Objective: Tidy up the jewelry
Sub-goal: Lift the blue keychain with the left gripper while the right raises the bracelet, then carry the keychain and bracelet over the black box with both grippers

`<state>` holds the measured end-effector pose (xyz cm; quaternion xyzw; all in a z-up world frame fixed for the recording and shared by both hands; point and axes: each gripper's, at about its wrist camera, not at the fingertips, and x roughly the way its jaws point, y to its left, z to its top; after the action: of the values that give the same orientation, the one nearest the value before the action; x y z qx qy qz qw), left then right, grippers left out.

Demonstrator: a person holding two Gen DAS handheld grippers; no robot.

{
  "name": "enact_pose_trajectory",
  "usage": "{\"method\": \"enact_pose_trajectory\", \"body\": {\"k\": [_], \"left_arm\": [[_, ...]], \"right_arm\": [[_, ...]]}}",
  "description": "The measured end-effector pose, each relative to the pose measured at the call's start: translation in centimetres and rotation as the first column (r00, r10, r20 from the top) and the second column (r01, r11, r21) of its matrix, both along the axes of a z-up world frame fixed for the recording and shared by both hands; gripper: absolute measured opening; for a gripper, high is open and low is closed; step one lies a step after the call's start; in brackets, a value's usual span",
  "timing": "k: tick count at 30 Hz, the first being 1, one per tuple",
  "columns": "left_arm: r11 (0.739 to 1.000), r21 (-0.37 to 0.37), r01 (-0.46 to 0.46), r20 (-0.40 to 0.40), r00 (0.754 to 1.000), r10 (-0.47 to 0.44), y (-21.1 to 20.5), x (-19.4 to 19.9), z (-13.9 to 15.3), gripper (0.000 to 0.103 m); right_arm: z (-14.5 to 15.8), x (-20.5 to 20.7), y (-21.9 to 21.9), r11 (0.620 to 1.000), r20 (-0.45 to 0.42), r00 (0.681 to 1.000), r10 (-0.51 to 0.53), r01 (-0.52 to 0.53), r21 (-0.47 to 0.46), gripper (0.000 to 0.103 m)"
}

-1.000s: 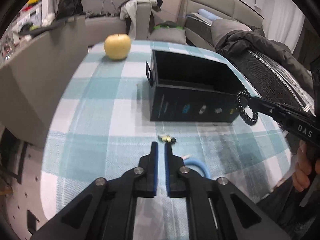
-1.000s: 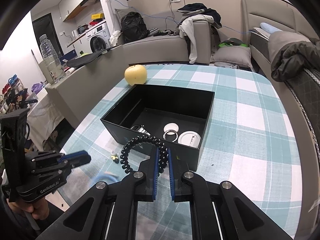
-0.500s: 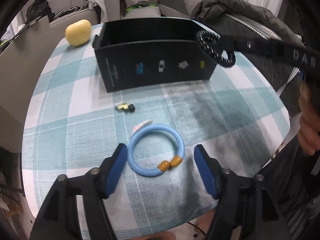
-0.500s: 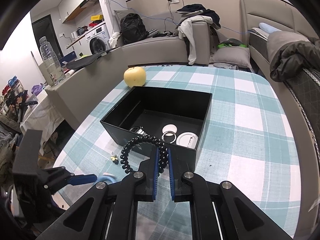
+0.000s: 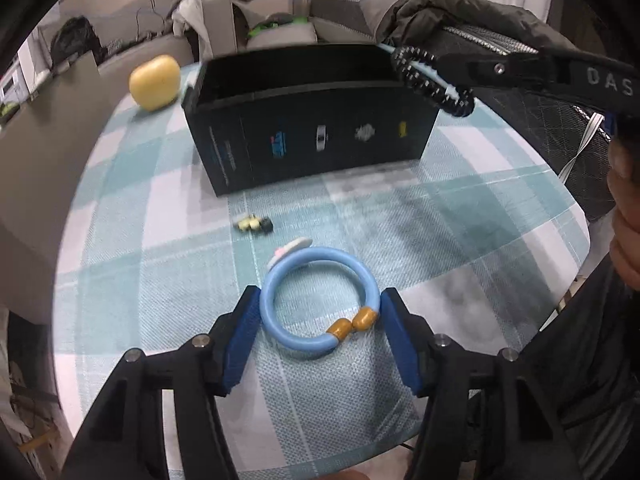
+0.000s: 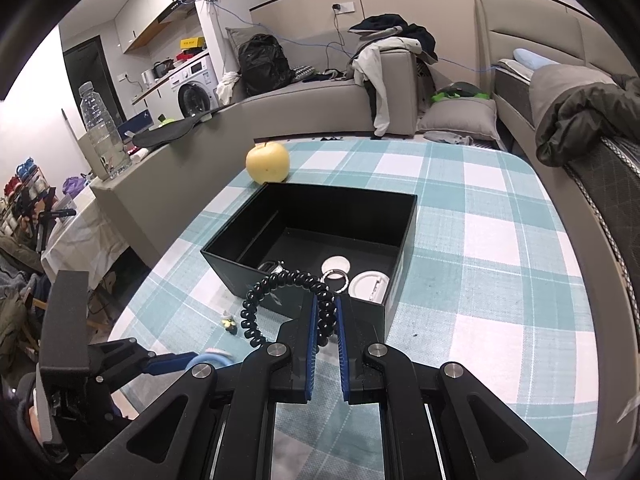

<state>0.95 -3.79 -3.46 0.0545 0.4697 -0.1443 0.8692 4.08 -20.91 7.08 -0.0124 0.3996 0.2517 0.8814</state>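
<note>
Both hand-held grippers busy over the jewelry on the checked desk

The left hand-held gripper (image 5: 320, 320) is lowered over the light blue bangle (image 5: 318, 298), which lies flat on the teal-and-white cloth of the desk (image 5: 460, 240); its jaws stand on either side of the ring and are closing, the blue pads right at its outer edge, though I cannot tell whether they press yet. The right hand-held gripper (image 6: 327, 314) is pinched narrow on a black coiled bracelet (image 6: 280, 292), holding it up just in front of the near wall of the open black box (image 6: 312, 200). Inside the box lie two white round pieces and a metal ring. A small yellow-and-black charm (image 5: 254, 224) sits on the cloth between bangle and box, and a yellow apple (image 6: 267, 162) rests beyond the box's far corner
</note>
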Motion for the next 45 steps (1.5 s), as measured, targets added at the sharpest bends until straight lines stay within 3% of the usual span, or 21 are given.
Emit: {"method": "enact_pose_trajectory", "body": {"k": [7, 14, 21, 26, 37, 45], "left_arm": [[0.993, -0.082, -0.079, 0.107, 0.990, 0.088, 1.4, 0.1, 3.0, 0.055], [0.978, -0.144, -0.148, 0.208, 0.962, 0.177, 2.7, 1.7, 5.1, 0.055], [0.972, -0.159, -0.173, 0.257, 0.943, 0.210, 3.0, 4.7, 6.7, 0.055], [0.979, -0.126, -0.160, 0.295, 0.936, 0.190, 2.6, 6.7, 7.4, 0.055], [0.979, -0.126, -0.159, 0.291, 0.938, 0.190, 3.2, 9.2, 7.0, 0.055], [0.981, -0.118, -0.154, 0.255, 0.950, 0.180, 2.8, 10.2, 5.6, 0.055]], "right_arm": [[0.2, 0.1, -0.5, 1.000, 0.009, 1.000, -0.013, 0.013, 0.018, 0.008], [0.7, 0.5, -0.9, 0.998, 0.026, 0.999, -0.033, 0.031, 0.053, 0.008], [1.2, 2.0, -1.0, 0.995, 0.045, 0.997, -0.067, 0.063, 0.082, 0.008], [2.1, 3.1, -0.5, 0.994, 0.075, 0.994, -0.074, 0.067, 0.088, 0.008], [2.2, 6.4, 1.2, 0.999, 0.109, 0.993, -0.046, 0.044, 0.023, 0.008], [-0.6, 8.2, 2.7, 0.999, 0.046, 0.998, -0.036, 0.037, -0.026, 0.008]]}}
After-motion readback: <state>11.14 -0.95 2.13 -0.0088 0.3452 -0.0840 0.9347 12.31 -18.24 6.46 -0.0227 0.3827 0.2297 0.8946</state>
